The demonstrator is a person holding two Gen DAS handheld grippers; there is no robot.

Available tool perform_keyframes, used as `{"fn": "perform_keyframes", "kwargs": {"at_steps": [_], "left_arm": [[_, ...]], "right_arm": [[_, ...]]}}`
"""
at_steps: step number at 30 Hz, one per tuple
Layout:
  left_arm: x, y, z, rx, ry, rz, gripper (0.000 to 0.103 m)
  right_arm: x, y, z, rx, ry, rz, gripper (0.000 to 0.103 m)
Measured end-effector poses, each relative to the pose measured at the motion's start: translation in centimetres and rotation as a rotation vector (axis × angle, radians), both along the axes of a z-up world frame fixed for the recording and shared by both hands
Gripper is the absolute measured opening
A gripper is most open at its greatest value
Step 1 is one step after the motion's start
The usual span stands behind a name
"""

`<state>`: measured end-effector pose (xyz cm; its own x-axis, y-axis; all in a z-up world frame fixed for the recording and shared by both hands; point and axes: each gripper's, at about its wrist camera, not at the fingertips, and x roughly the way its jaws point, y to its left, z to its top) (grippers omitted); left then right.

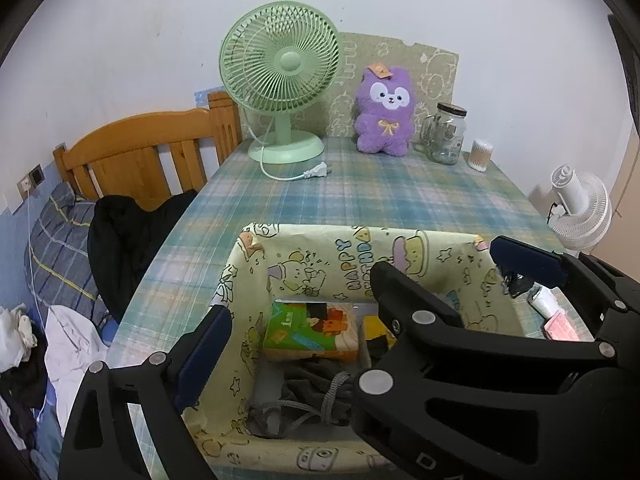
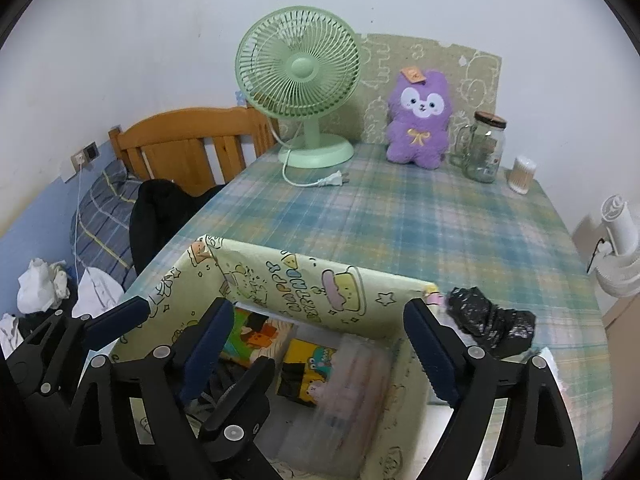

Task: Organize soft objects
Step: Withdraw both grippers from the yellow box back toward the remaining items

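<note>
A yellow cartoon-print box stands on the plaid table's near end. Inside it lie a green tissue pack, a yellow cartoon pack, a grey drawstring cloth and a clear plastic bundle. A purple plush toy sits upright at the table's far end. My left gripper is open and empty over the box. My right gripper is open and empty over the box too; its arm also crosses the left wrist view.
A green desk fan with loose plug, a glass jar and a cotton-swab tub stand at the far end. A crumpled black bag lies right of the box. A bed is left.
</note>
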<state>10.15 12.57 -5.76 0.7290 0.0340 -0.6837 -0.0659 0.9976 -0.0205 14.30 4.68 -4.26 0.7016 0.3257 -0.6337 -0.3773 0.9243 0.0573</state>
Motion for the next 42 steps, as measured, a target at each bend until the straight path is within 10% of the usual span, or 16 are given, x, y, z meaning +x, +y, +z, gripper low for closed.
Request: {"fn": "perform_keyframes", "kwargs": {"at_steps": [42], "left_arm": [[-5.7,-9.1,7.4,0.061,-0.209,-0.075,0.097]], "right_arm": [[-7.7,-10.3,7.4,0.067,-0.22,-0.141,0.101]]}}
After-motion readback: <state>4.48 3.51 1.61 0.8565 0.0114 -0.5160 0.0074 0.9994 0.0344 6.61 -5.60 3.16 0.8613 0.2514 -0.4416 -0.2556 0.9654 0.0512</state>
